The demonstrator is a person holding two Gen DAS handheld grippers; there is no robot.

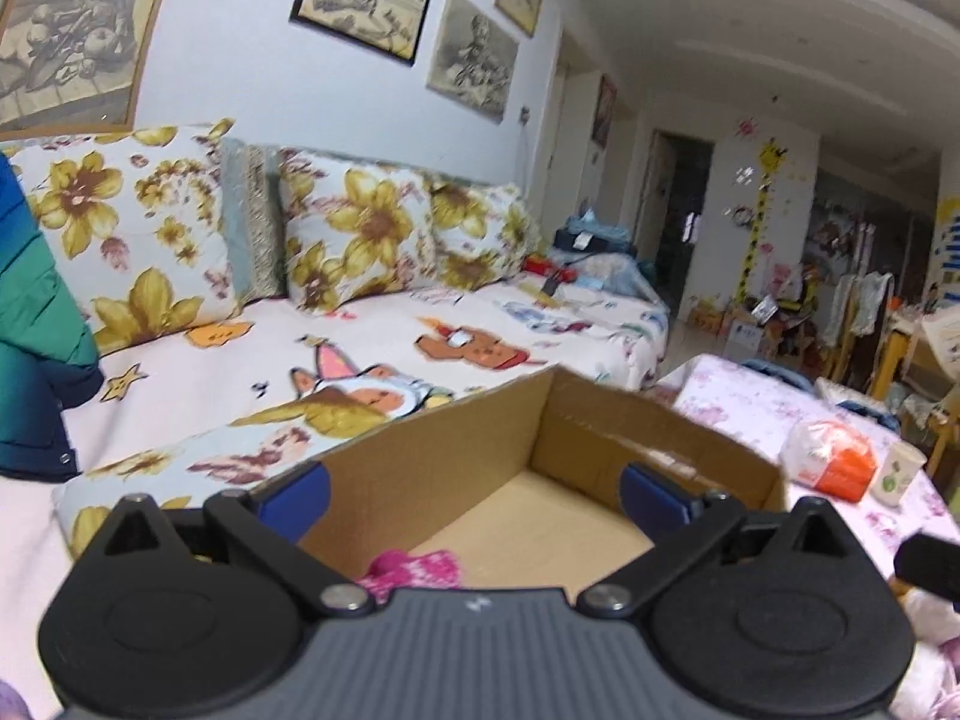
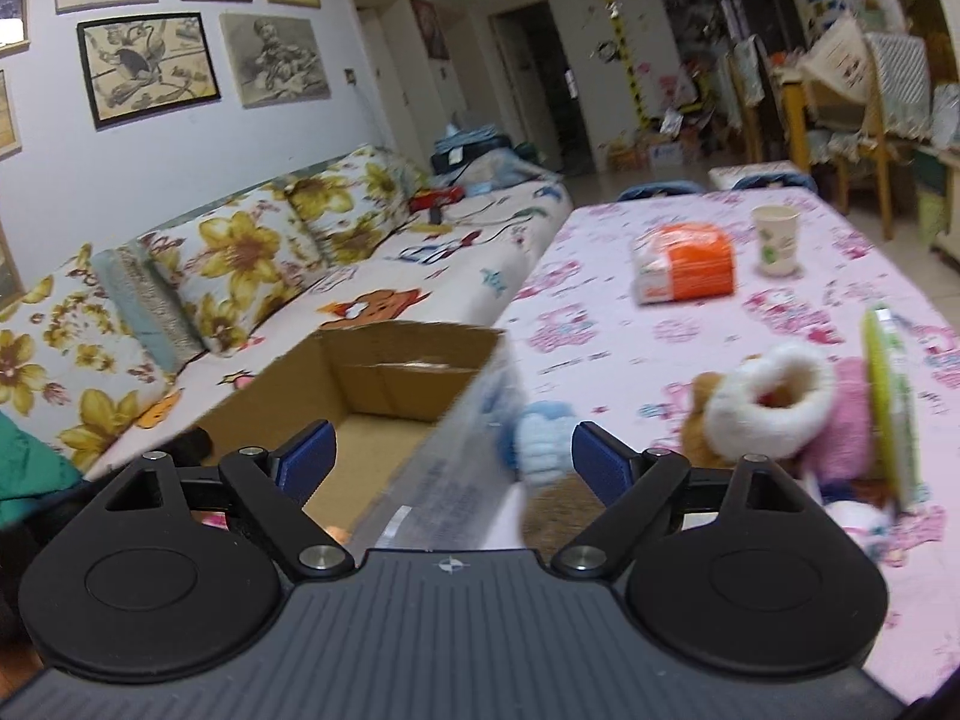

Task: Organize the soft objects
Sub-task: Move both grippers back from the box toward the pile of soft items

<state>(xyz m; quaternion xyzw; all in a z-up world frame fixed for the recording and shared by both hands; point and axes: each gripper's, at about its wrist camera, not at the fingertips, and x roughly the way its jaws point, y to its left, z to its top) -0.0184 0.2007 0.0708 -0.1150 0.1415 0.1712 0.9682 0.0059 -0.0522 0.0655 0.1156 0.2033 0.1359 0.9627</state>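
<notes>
An open cardboard box stands at the table's left edge, also in the right wrist view. A pink knitted soft item lies inside it, just below my left gripper, which is open and empty above the box. My right gripper is open and empty over the box's right wall. A pale blue plush lies beside the box. A brown plush, a white fluffy slipper and a pink soft item are piled to its right.
The table has a pink patterned cloth. On it are an orange-and-white tissue pack, a paper cup and a green-edged book standing by the pile. A sofa with flowered cushions runs along the left wall.
</notes>
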